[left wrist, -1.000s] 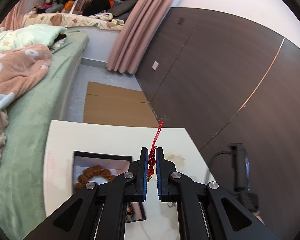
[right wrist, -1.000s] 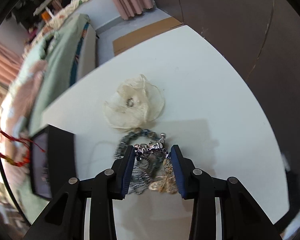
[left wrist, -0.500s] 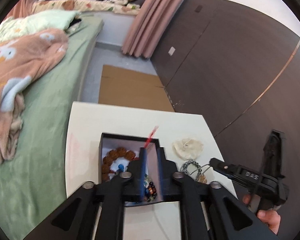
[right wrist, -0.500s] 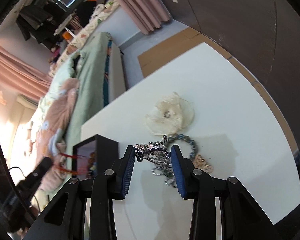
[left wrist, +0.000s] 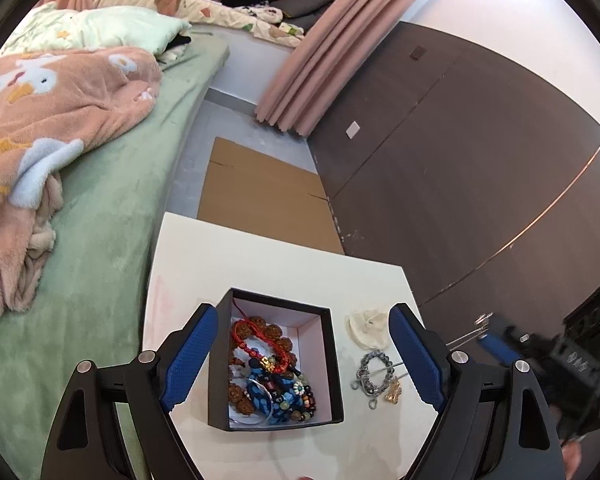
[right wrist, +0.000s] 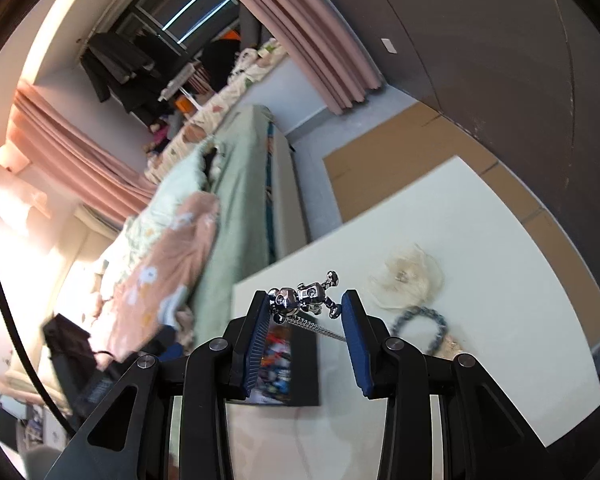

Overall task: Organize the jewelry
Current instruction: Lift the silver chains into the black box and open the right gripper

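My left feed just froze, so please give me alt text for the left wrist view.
The left hand-held gripper, jaws opening and empty, hangs over an open black cardboard box full of beaded bracelets, a red cord bracelet on top. Right of the box on the white table lie a cream fabric flower, a grey beaded bracelet and a gold charm.

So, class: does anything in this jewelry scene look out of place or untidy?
Yes: the cream fabric flower, grey beaded bracelet and small gold charm lie loose on the white table, outside the black jewelry box.
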### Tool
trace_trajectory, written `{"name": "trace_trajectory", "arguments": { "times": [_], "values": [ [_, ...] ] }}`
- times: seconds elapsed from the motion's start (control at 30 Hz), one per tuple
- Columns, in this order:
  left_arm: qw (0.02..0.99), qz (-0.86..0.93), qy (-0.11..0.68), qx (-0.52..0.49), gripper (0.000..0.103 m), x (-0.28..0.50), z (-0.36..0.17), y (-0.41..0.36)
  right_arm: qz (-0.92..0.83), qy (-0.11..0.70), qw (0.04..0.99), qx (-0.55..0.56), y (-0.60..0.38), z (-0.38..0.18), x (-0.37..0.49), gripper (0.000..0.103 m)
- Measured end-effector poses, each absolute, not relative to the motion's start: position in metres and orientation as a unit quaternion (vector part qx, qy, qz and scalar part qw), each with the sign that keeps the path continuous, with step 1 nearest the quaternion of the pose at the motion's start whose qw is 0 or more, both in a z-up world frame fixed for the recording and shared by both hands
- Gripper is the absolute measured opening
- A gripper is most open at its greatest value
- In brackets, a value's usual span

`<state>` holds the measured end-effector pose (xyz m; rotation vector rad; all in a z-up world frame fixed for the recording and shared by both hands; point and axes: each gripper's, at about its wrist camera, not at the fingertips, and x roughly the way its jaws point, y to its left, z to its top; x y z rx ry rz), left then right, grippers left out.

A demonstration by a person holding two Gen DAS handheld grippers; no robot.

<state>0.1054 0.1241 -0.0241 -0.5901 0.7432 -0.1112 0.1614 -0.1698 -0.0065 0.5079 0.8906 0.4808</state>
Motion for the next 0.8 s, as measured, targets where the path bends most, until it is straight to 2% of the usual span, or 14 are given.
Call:
{"name": "trace_trajectory", "arguments": {
  "times": [0.4,0.8],
  "values": [
    [0.893,-0.070,0.322,-0.306,0.087,0.099,-0.013,0.134,0.230,0.345,0.882,0.224,-0.154,0.107,0.154,0.038],
    [0.895,-0.057,0.309,-0.315,0.087,0.095,-0.014,0.146,0.241,0.299,0.903,0.194,-0.122,0.187,0.137,0.038]
  ]
}}
